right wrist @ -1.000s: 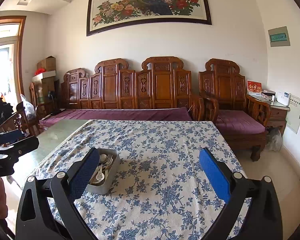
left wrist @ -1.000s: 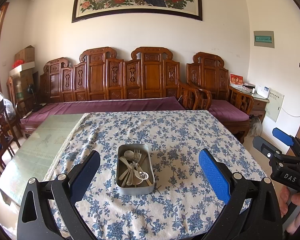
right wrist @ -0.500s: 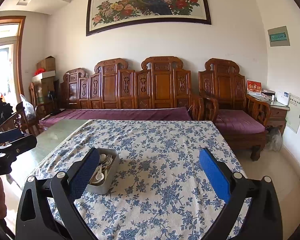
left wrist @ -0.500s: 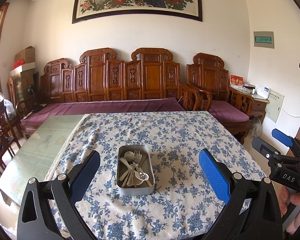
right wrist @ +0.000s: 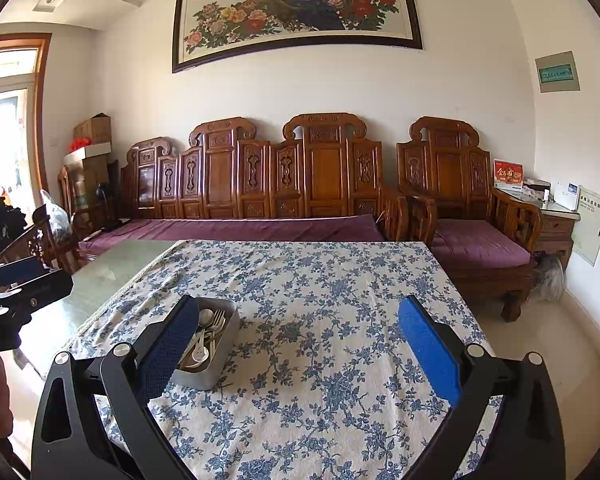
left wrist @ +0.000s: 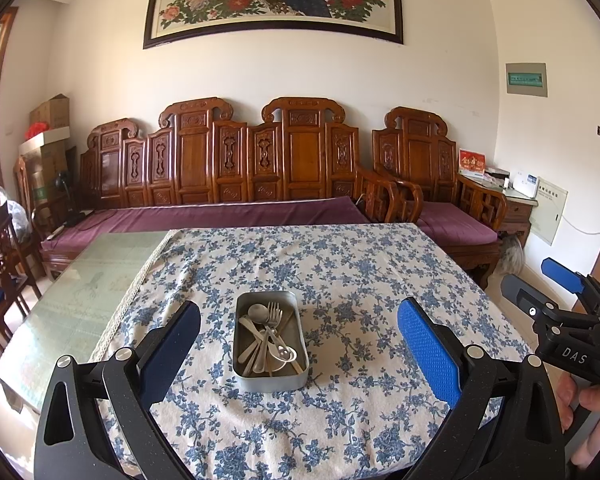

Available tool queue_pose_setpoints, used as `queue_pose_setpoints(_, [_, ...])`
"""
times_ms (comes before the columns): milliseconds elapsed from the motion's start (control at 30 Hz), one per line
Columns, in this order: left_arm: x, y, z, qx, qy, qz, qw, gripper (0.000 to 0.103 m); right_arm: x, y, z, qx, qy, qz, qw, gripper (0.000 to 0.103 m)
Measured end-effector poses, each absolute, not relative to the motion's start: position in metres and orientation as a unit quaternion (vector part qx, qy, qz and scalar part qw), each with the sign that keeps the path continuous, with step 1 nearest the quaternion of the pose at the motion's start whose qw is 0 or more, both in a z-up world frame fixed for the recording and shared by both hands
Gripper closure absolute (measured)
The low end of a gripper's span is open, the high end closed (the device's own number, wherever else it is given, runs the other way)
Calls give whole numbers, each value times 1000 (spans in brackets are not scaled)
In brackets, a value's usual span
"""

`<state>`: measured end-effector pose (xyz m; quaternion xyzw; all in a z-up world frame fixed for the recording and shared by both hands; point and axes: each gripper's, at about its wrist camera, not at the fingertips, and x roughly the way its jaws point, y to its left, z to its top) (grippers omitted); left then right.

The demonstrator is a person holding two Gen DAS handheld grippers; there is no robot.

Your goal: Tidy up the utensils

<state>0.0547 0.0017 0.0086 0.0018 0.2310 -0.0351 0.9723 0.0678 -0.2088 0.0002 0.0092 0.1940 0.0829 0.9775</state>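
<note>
Left gripper (left wrist: 299, 354) eased slightly back from metal tin (left wrist: 271, 343); nothing else shifted.

"DAS" is printed in white on the black body of the right gripper (left wrist: 562, 292); other signs are illegible.

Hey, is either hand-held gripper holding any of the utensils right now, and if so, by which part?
Nothing is held. Left hand-held gripper and right hand-held gripper are both open and empty; the utensils lie in the metal tin.

I count one metal tin (left wrist: 270, 380), one fork (left wrist: 273, 314) and at least two spoons (left wrist: 257, 313) in it.
</note>
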Motion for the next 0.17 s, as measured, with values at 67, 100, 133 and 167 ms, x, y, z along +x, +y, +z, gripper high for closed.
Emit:
queue_pose_setpoints(67, [55, 2, 9, 1, 232, -35, 972, 8, 68, -209, 0, 10, 194, 83, 977, 3])
queue_pose_setpoints(100, [55, 1, 9, 2, 232, -36, 972, 8, 68, -209, 0, 10, 194, 83, 977, 3])
queue_pose_setpoints(133, [55, 1, 10, 2, 232, -36, 972, 8, 68, -208, -1, 10, 194, 83, 977, 3])
queue_pose_setpoints(167, [55, 0, 10, 2, 232, -37, 972, 8, 68, -208, 0, 10, 194, 83, 977, 3])
